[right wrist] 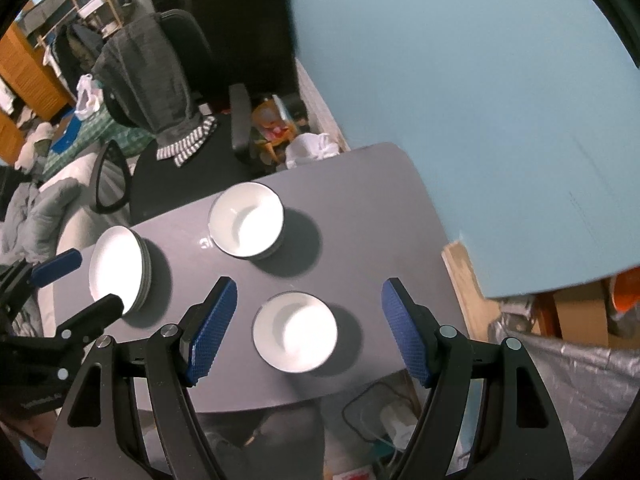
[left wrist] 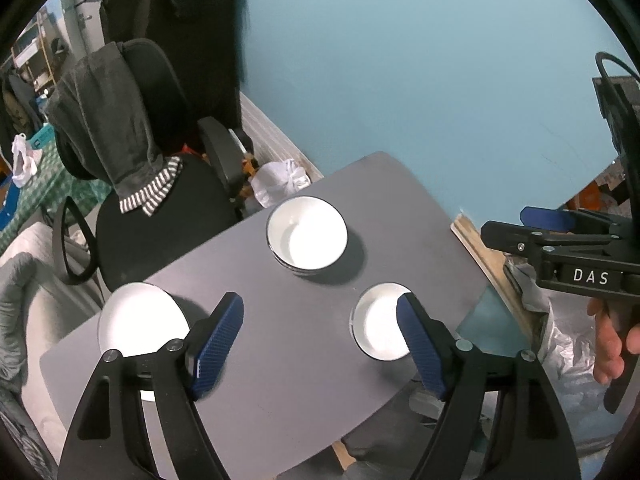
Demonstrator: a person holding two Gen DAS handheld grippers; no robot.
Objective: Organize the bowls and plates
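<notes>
Hanging over the smooth gray table [right wrist: 380, 208], both my grippers are wide open and hold nothing. My left gripper [left wrist: 320, 344] and my right gripper [right wrist: 308, 332] have bumpy blue pads [right wrist: 210, 332] on shiny black arms. Round white stacked bowls [right wrist: 246, 220] sit at the far side. A small white bowl [right wrist: 295, 332] sits under my right fingers. Flat round stacked plates [right wrist: 120, 270] sit at the left edge.
</notes>
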